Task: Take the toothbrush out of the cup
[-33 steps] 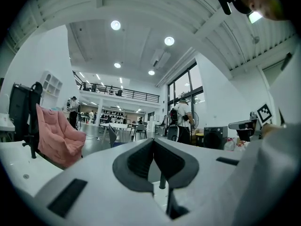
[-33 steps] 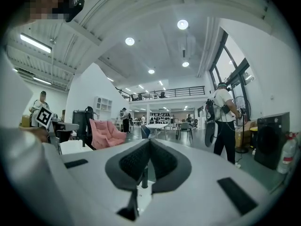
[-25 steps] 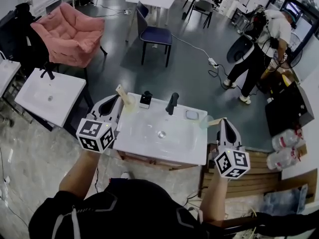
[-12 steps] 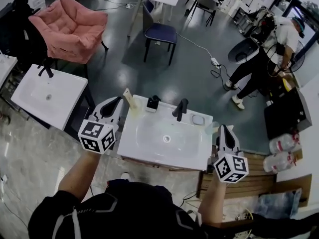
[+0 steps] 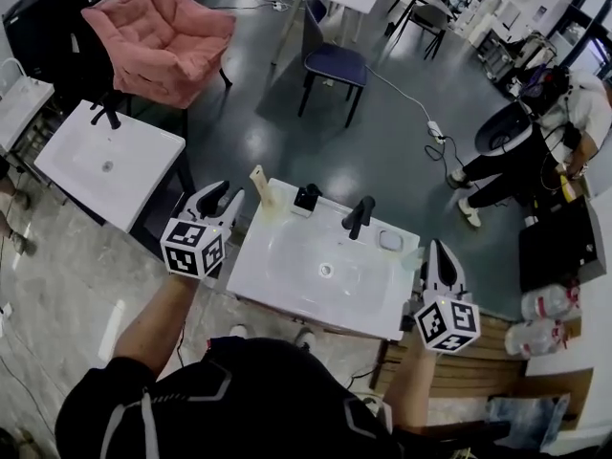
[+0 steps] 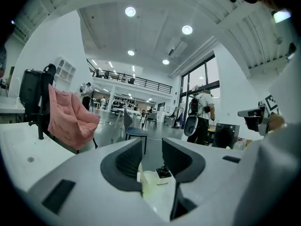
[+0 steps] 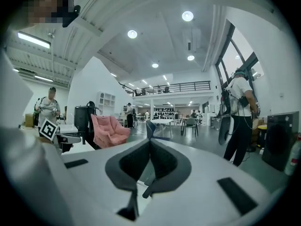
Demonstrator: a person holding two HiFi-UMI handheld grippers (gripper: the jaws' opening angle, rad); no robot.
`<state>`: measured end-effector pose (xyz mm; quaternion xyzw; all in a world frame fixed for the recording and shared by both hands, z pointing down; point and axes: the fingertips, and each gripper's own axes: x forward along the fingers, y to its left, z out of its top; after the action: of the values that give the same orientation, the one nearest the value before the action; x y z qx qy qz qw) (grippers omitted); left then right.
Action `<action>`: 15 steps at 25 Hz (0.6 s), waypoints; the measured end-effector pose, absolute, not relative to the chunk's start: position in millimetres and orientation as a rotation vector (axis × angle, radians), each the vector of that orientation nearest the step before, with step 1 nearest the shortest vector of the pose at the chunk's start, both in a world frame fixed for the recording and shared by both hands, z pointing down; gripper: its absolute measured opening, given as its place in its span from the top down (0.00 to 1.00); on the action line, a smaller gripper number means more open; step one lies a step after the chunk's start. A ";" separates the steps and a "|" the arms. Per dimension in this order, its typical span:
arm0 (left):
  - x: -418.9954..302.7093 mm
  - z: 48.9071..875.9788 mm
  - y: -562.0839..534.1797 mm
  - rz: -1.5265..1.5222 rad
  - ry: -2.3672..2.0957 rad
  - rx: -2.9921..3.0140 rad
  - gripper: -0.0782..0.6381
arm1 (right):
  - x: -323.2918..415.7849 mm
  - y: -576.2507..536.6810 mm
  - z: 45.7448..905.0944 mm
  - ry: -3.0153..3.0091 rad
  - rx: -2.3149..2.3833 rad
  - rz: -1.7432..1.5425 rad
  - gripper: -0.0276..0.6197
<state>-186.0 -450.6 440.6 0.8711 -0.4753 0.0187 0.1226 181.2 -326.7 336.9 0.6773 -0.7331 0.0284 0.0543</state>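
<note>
The beige toothbrush (image 5: pixel 257 179) sticks up at the back left corner of the white sink (image 5: pixel 287 285), just right of my left gripper (image 5: pixel 229 191). In the left gripper view it is a pale stick (image 6: pixel 139 169) low between the jaws of the left gripper (image 6: pixel 151 145), close to the left pad. Those jaws are opening and no pad presses on it. A faint clear cup (image 5: pixel 413 255) seems to stand at the sink's back right corner. My right gripper (image 5: pixel 437 248) is beside it and shut, and in the right gripper view nothing shows between the jaws of the right gripper (image 7: pixel 149 143).
A black faucet (image 5: pixel 359 216) and a small black-topped dispenser (image 5: pixel 307 198) stand along the sink's back edge. A second white sink (image 5: pixel 110 165) is at the left, with a pink armchair (image 5: pixel 167 36) behind it. A blue chair (image 5: pixel 335 63) and a person (image 5: pixel 545 132) are beyond.
My left gripper's jaws have parted, where earlier they were closed at the toothbrush. The toothbrush now stands beside the tips over the sink corner. Both grippers sit a little lower in the head view.
</note>
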 end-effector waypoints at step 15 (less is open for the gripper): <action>-165.9 518.8 -485.3 0.158 -1.399 2.430 0.66 | 215.7 -326.6 356.2 -2.166 2.065 0.157 0.95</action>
<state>-165.9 -485.3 518.8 0.8533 -0.4912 0.0555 0.1661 215.7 -326.6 356.2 0.6873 -0.7208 0.0524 0.0725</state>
